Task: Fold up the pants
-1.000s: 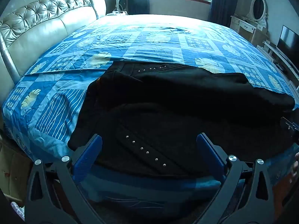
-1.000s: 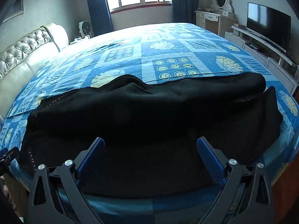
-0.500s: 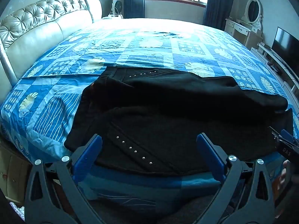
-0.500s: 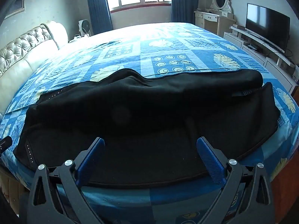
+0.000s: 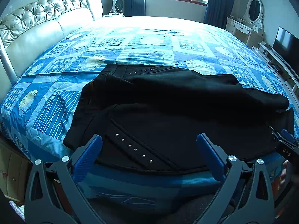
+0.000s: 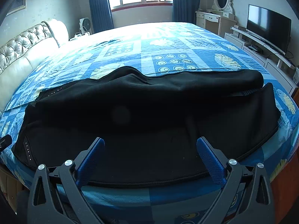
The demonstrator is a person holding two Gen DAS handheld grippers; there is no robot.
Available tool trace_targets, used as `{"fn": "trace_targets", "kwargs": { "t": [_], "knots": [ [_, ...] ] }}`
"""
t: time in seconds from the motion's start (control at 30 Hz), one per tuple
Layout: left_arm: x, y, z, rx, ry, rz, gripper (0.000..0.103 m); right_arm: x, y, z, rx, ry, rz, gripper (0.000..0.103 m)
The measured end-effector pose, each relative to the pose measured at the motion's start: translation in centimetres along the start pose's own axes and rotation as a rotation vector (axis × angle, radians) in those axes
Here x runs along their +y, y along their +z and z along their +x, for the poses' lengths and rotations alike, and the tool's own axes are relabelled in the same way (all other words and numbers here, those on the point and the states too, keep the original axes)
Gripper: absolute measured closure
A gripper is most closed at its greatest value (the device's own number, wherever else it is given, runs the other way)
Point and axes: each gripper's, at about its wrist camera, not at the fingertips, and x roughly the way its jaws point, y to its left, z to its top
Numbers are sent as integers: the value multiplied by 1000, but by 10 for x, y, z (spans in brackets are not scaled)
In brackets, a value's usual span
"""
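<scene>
Folding barely begun: the black pants (image 5: 168,112) lie spread lengthwise along the near edge of the bed (image 6: 168,43).
One leg appears doubled over the other; shortening folds remain. The left tool (image 5: 149,151) and right tool (image 6: 150,153) hover spread wide, gripping nothing.

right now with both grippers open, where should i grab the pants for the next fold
Probably the near hem of the pants, which runs along the bed edge just ahead of both grippers. Come in low from the near side: left gripper by the studded waist end, right gripper toward the leg end. That edge lies flat and exposed, while the far side is already doubled over.
</scene>
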Motion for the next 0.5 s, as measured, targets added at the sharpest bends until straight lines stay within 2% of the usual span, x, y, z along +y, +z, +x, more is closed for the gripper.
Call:
{"fn": "trace_targets", "kwargs": {
  "t": [0.5],
  "knots": [
    [-3,-2,-1,-6,1,16,2,1,-3,1,3,3,-5,5]
  ]
}}
